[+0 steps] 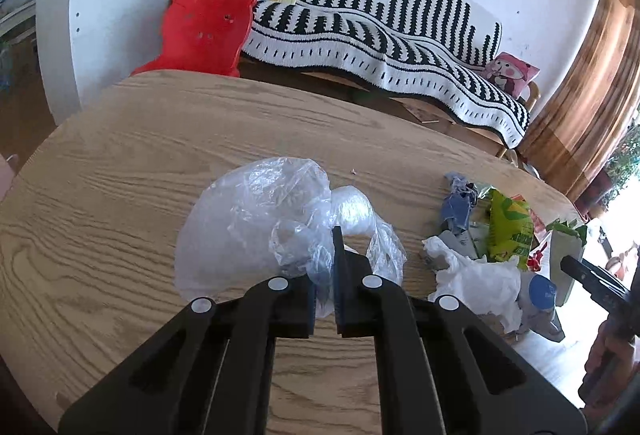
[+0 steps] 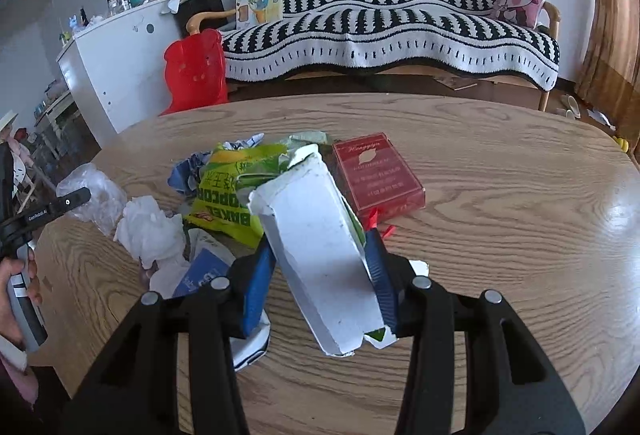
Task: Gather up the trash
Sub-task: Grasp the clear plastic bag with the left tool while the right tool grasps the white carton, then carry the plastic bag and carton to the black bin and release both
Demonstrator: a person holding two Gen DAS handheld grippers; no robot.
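Observation:
My left gripper (image 1: 325, 267) is shut on a crumpled clear plastic bag (image 1: 256, 219) that spreads over the wooden table (image 1: 140, 139). My right gripper (image 2: 320, 263) is shut on a torn white cardboard box (image 2: 320, 247), held tilted above the table (image 2: 500, 195). The trash pile lies between the two hands: a green popcorn bag (image 2: 228, 191), a crumpled white tissue (image 2: 150, 227), a blue wrapper (image 2: 200, 271) and a red cigarette carton (image 2: 376, 175). In the left wrist view the same pile shows as the green bag (image 1: 508, 227) and the white tissue (image 1: 476, 279).
A red plastic chair (image 1: 204, 27) stands at the table's far edge. Behind it is a sofa with a black and white cover (image 2: 384, 23) and a white cabinet (image 1: 100, 7). A person's hand (image 2: 20, 275) holds the left gripper's handle at the left.

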